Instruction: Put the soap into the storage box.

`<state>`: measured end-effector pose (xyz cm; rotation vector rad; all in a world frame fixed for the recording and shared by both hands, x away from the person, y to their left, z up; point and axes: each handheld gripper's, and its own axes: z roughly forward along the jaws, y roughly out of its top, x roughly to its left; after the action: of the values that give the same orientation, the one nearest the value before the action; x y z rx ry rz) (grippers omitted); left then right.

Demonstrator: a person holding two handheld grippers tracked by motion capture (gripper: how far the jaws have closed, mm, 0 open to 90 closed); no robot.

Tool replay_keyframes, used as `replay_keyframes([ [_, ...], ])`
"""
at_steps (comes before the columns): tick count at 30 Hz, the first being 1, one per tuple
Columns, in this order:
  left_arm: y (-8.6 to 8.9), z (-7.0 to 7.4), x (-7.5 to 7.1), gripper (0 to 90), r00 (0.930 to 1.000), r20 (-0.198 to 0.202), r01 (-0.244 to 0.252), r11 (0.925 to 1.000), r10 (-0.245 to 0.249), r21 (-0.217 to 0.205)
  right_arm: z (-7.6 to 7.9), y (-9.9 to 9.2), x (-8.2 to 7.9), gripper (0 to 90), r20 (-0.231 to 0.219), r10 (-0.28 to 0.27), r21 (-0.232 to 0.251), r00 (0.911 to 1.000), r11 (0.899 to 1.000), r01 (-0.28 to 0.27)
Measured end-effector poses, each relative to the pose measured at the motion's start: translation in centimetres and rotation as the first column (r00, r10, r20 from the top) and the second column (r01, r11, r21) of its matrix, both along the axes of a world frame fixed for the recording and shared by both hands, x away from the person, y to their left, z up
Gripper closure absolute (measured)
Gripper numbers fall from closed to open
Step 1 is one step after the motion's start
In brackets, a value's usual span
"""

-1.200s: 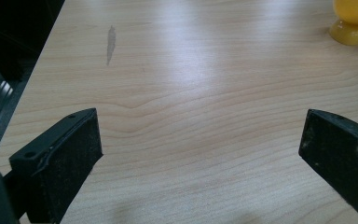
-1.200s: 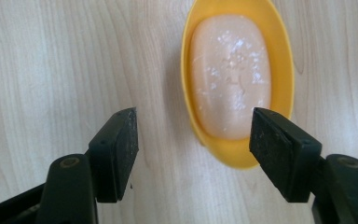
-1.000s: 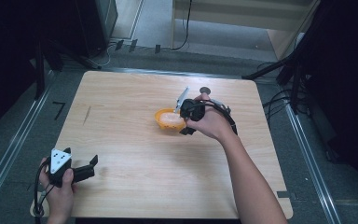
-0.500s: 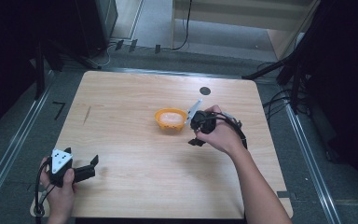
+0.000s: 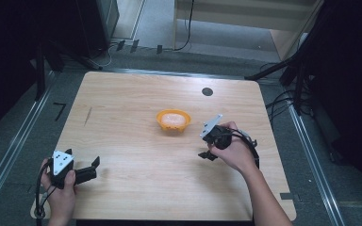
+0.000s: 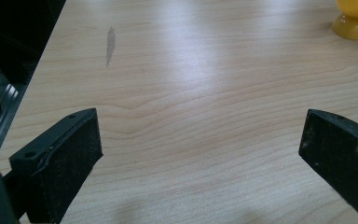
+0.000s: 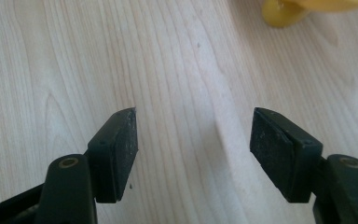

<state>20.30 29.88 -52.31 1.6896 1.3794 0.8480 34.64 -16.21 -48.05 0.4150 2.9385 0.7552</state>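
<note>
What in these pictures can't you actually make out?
- What fills the orange bowl: high view, a pale blur, too small to name.
- Most of that bowl: both gripper views, cut off by the top edge, base alone visible.
- Right gripper jaws: high view, partly hidden under the hand.
- Dark round spot on the table: high view, too small to identify.

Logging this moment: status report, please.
Left gripper open, empty, near table corner. Right gripper open, empty, beside orange bowl. Nothing between them.
</note>
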Motion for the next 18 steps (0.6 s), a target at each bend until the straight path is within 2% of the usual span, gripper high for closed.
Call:
replay_keyframes([
  [2,0.0,0.0,0.0,0.0,1.0000,-0.001,-0.001,1.0000,0.001,0.001,-0.3,-0.3,-0.2,31.8,0.005,-0.005,0.012,1.0000,1.000,0.005],
  [4,0.0,0.0,0.0,0.0,1.0000,-0.001,-0.001,1.0000,0.001,0.003,-0.7,-0.9,-0.7,30.5,0.009,-0.033,0.029,0.9994,0.999,0.033],
  [9,0.0,0.0,0.0,0.0,1.0000,0.000,-0.004,1.0000,0.004,0.005,-1.8,-2.5,-2.1,28.6,0.001,-0.078,0.099,0.9969,0.992,0.078],
  [12,-0.1,0.0,0.0,0.0,1.0000,0.001,-0.003,1.0000,0.003,0.005,-2.4,-3.7,-2.9,26.8,-0.008,-0.119,0.148,0.9928,0.982,0.119],
  [18,-0.1,0.0,0.0,0.0,1.0000,-0.004,-0.001,0.9999,0.001,0.010,-3.5,-5.9,-4.2,21.6,-0.004,-0.197,0.209,0.9804,0.959,0.193],
])
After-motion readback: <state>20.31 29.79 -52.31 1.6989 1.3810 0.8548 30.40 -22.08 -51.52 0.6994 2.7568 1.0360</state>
